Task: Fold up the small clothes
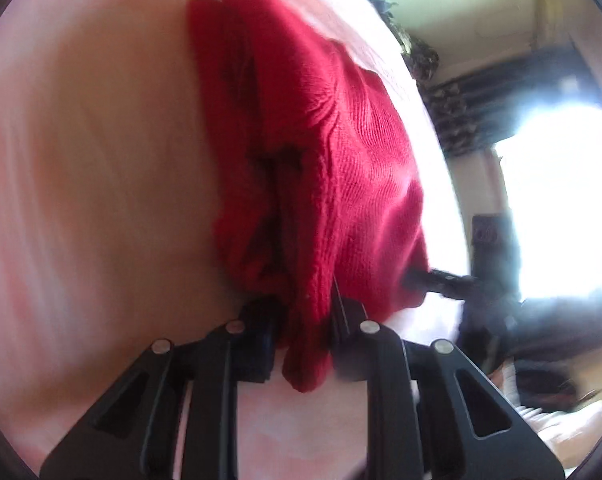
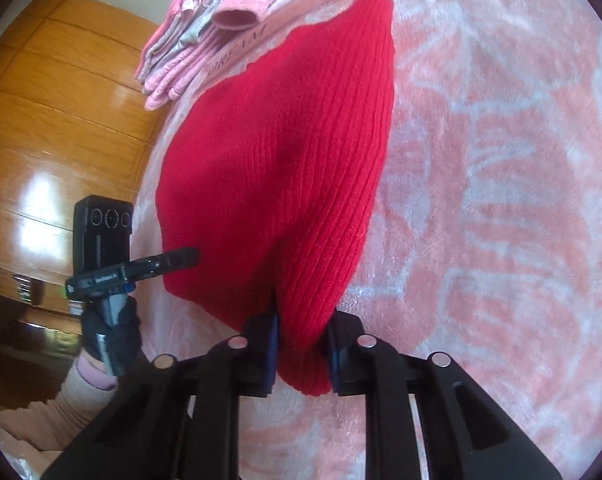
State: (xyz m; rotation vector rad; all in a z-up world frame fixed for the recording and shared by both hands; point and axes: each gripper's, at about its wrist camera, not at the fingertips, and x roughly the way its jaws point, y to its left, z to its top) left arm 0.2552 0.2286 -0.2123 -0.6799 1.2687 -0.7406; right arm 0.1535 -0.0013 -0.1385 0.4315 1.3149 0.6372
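Left wrist view: nearest the lens, the left hand-held gripper (image 1: 304, 344) is clenched on a bunched edge of the red knit garment (image 1: 321, 152), with a tongue of cloth hanging down between its two black fingers (image 1: 257, 344). The garment rises from the grip and lies crumpled in folds across the pink blanket (image 1: 93, 184) of the bed. The frame is motion-blurred, so the blanket pattern cannot be read. At the garment's right-hand edge, near the bed's side edge, the tip of the right hand-held gripper (image 1: 425, 278) touches the cloth. Beyond the bed edge, a bright window (image 1: 561, 200) washes out the background.

Right wrist view: nearest the lens, the right hand-held gripper (image 2: 303, 350) grasps a lower fold of the red knit garment (image 2: 285, 160), its blue-padded fingers (image 2: 271, 344) pressed against either side of the cloth. The garment spreads upward over the pink blanket (image 2: 501, 200), its ribbing running lengthwise. At the garment's left border, near the bed's edge, the left hand-held gripper (image 2: 181, 259) meets the cloth, held by a dark-gloved hand (image 2: 109, 332) with a pale pink sleeve (image 2: 81, 388). A stack of pink and grey clothes (image 2: 205, 32) lies at the blanket's far corner, apart from the garment. A wooden wardrobe (image 2: 61, 120) stands beyond the bed.
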